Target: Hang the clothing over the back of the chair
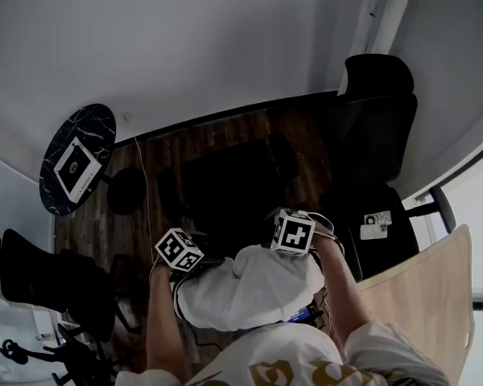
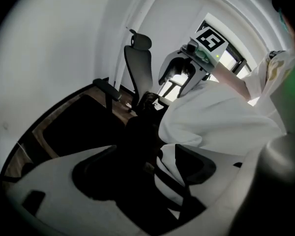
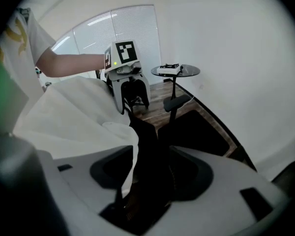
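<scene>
A white garment (image 1: pixel 245 289) lies draped over the back of a dark chair, whose seat (image 1: pixel 225 185) and armrests show beyond it in the head view. My left gripper (image 1: pixel 185 257) is at the garment's left end and my right gripper (image 1: pixel 294 238) at its right end. In the left gripper view my left gripper (image 2: pixel 147 166) stands open. The garment (image 2: pixel 221 124) lies by its right finger, unpressed, with the dark chair below. In the right gripper view my right gripper (image 3: pixel 150 171) is open too, and the cloth edge (image 3: pixel 88 127) hangs at its left finger.
A second black office chair (image 1: pixel 376 111) with a headrest stands at the far right by the wall. A round dark side table (image 1: pixel 78 161) bearing a white box is at the left. A light wooden panel (image 1: pixel 423 296) is at the near right, and dark chairs (image 1: pixel 48 280) at the near left.
</scene>
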`<state>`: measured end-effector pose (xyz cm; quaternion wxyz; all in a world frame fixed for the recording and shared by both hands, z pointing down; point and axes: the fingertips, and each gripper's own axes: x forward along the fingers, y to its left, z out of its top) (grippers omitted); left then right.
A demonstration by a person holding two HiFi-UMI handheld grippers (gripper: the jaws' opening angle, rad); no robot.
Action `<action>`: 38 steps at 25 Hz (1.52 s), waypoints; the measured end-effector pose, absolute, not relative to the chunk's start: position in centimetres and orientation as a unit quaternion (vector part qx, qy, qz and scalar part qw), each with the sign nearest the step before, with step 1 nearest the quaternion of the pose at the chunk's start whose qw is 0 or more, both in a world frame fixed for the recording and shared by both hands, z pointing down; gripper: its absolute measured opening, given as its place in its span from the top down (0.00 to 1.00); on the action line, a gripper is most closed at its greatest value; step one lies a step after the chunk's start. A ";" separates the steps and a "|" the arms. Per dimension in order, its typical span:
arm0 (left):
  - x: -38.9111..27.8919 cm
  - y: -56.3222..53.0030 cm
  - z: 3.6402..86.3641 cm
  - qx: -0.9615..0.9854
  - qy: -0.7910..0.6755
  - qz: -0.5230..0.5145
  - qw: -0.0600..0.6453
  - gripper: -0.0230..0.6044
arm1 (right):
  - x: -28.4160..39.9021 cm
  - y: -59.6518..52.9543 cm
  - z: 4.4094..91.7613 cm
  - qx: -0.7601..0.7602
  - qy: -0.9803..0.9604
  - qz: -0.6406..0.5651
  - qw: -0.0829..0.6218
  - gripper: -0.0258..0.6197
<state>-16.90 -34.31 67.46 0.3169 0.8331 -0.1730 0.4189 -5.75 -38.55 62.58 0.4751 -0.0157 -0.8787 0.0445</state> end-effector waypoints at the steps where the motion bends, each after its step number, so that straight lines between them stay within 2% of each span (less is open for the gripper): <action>1: -17.5 -34.7 66.9 0.835 -0.192 0.420 0.298 0.40 | -5.8 -38.6 61.8 0.000 -0.883 0.033 0.469 0.60; 4: -18.9 -36.1 64.4 0.845 -0.257 0.406 0.236 0.40 | -5.6 -38.7 59.7 0.057 -0.894 0.005 0.444 0.62; 6: -19.8 -37.4 61.8 0.846 -0.321 0.393 0.166 0.40 | -5.4 -39.0 57.9 0.105 -0.900 -0.022 0.422 0.67; 8: -20.6 -38.2 59.1 0.839 -0.377 0.381 0.097 0.41 | -5.3 -39.6 55.8 0.162 -0.902 -0.059 0.396 0.89; 14: -18.9 -36.3 53.2 0.854 -0.442 0.267 0.069 0.42 | -4.9 -39.0 51.0 0.288 -0.885 -0.097 0.352 0.94; 15: -18.9 -35.9 52.2 0.851 -0.455 0.255 0.056 0.48 | -4.8 -38.7 50.3 0.303 -0.881 -0.099 0.349 0.94; 16: -19.0 -35.4 51.3 0.848 -0.469 0.244 0.044 0.60 | -4.7 -38.3 49.7 0.316 -0.878 -0.101 0.345 0.94; 19: -19.2 -33.9 49.5 0.834 -0.500 0.232 0.030 0.87 | -4.6 -36.6 47.6 0.336 -0.880 -0.098 0.321 0.94; 20: -19.4 -33.4 49.4 0.827 -0.508 0.240 0.029 0.92 | -4.6 -35.9 47.0 0.339 -0.886 -0.088 0.304 0.94; 23: -19.7 -31.8 49.2 0.801 -0.533 0.272 0.012 0.93 | -5.1 -33.3 45.0 0.335 -0.920 -0.006 0.202 0.94; 26: -19.2 -30.0 48.1 0.796 -0.547 0.257 0.006 0.93 | -5.3 -31.0 43.1 0.335 -0.934 0.058 0.107 0.94; 32: -17.5 -25.2 45.9 0.817 -0.554 0.159 -0.001 0.93 | -3.7 -27.3 43.3 0.394 -0.913 0.024 0.103 0.94; 38: -15.6 -19.9 45.8 0.824 -0.562 0.063 0.033 0.93 | -1.8 -22.0 44.0 0.417 -0.904 0.008 0.093 0.94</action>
